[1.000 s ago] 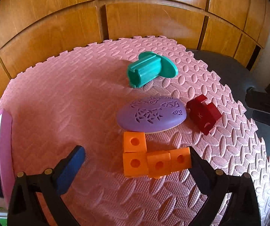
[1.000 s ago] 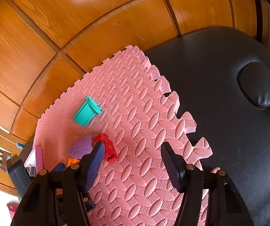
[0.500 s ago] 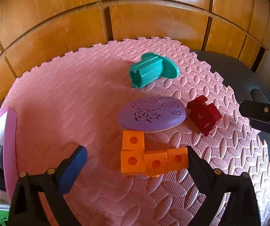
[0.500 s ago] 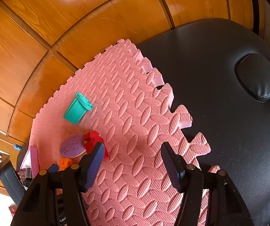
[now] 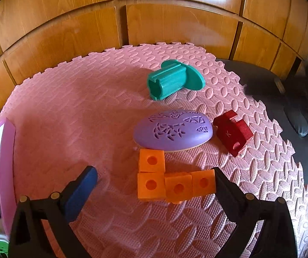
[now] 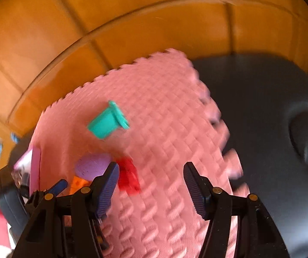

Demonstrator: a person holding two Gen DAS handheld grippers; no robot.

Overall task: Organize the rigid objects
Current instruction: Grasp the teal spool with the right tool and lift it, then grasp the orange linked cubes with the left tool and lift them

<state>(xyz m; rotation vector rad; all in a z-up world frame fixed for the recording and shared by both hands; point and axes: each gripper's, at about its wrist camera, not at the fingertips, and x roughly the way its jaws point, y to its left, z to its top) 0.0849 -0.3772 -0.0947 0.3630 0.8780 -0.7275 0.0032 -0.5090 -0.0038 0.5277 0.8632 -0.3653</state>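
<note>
On the pink foam mat [image 5: 72, 116] lie a teal flanged piece [image 5: 171, 81], a purple patterned oval [image 5: 173, 129], a red notched block [image 5: 232, 132] and an L of orange holed cubes [image 5: 169, 181]. My left gripper [image 5: 154, 178] stands open low over the mat. The orange cubes sit between its fingers, close to the right one, with a wide gap to the blue left pad [image 5: 85, 182]. The right wrist view is blurred by motion. My right gripper [image 6: 150, 169] is open above the mat with nothing between its fingers, and the red block [image 6: 129, 178] shows just beside its left pad.
A wooden panelled wall [image 5: 175, 17] rises behind the mat. Black padded upholstery [image 6: 261, 111] with a dimple lies to the right of the mat. A pink-rimmed box [image 5: 6, 167] holding small items stands at the mat's left edge.
The right wrist view has rolled and swung, so the mat and toys sit more upright and central in it. The right gripper seen at the left view's right edge has gone. The toys have not moved.
</note>
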